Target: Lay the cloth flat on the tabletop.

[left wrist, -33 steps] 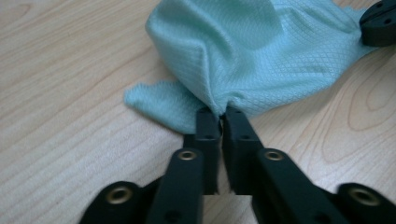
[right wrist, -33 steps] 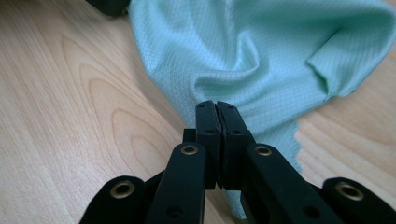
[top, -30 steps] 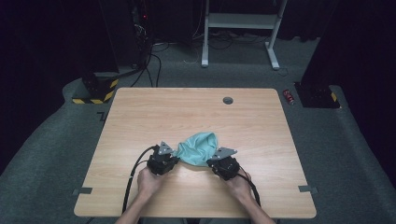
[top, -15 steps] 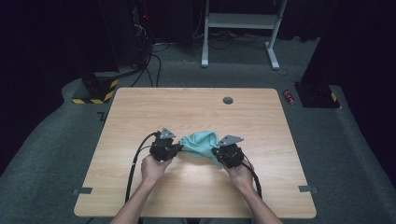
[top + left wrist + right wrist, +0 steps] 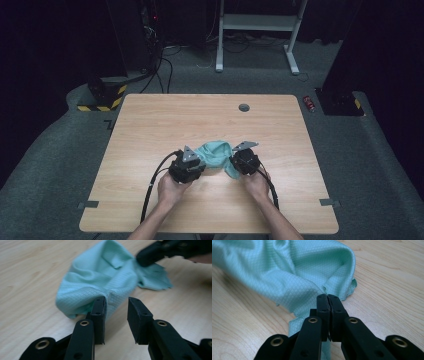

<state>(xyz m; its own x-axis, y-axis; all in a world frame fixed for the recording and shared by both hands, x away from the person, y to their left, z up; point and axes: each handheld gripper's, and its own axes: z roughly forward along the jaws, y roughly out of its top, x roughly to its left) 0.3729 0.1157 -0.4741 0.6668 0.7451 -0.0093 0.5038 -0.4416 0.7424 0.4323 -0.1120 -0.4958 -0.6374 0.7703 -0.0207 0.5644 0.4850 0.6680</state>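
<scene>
The left gripper (image 5: 116, 315) has just been opening and lets go of the teal cloth (image 5: 216, 154), which lies at the counter's (image 5: 150, 130) centre, toward 6 o'clock; the right gripper (image 5: 328, 315), at its 3 o'clock, is clamped on its edge, so one fold seems finished.

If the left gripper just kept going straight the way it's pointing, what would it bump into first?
Most likely the teal cloth: the left gripper, its jaws just opened, points right at the bunched fold, which brushes one jaw. Beyond it, the right gripper holds the cloth's far end.
</scene>
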